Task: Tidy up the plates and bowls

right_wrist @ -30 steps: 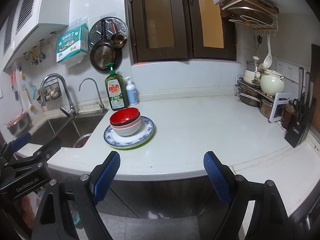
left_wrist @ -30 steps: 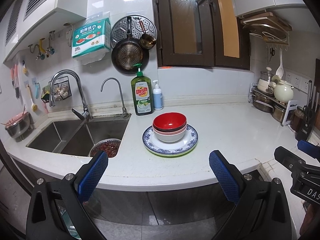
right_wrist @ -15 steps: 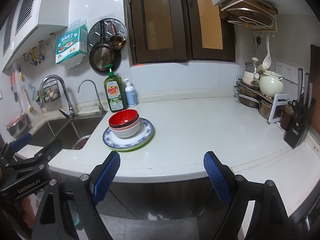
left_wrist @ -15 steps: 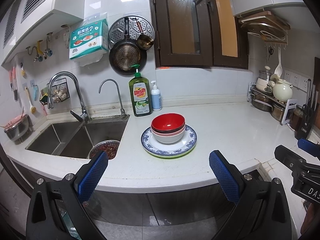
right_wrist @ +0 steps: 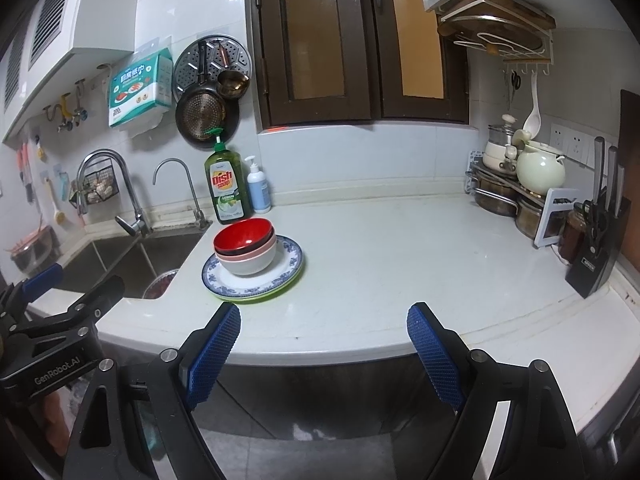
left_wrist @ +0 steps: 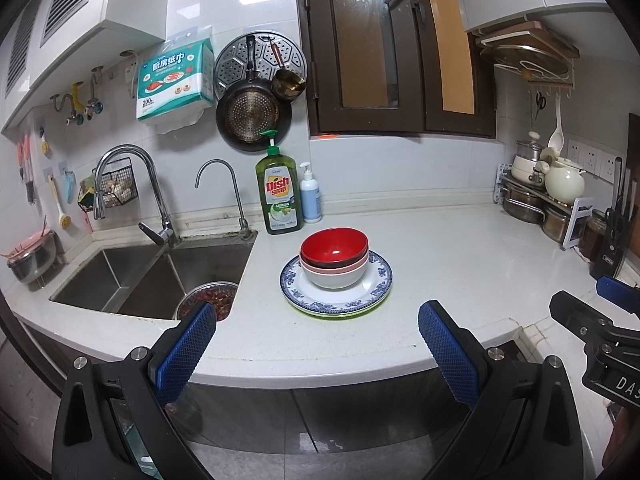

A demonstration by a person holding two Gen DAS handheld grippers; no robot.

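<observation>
**Inspector A:** Left tool [left_wrist: 316, 340]: both blue-padded fingers spread wide, released, nothing between them. It hangs off the front edge of the white stone table [left_wrist: 440, 256], short of the crockery.

**Inspector B:** Right tool [right_wrist: 324, 340]: same finding, fingers parted, empty, also outside the table's front edge. Its black frame shows at the right margin of the left wrist view.

**Inspector A:** Crockery is one stack. A glossy red round bowl [left_wrist: 334, 245] sits on top, nested in a pink bowl [left_wrist: 335, 267], which sits in a white bowl [left_wrist: 334, 278]. A dark rim shows between red and pink; whether that is a separate bowl, I cannot tell.

**Inspector B:** The bowls rest on a white round plate with a blue floral rim [right_wrist: 288, 262]. A green plate [right_wrist: 276, 293] lies under it, only its edge visible.

**Inspector A:** The stack stands near the table's left end, just beside the steel sink [left_wrist: 132, 272], closer to the front edge than the back.

**Inspector B:** Behind it, at the back edge, a green dish soap bottle [right_wrist: 227, 184] and a small white-and-blue pump bottle [right_wrist: 258, 188], well apart from the stack.
</observation>
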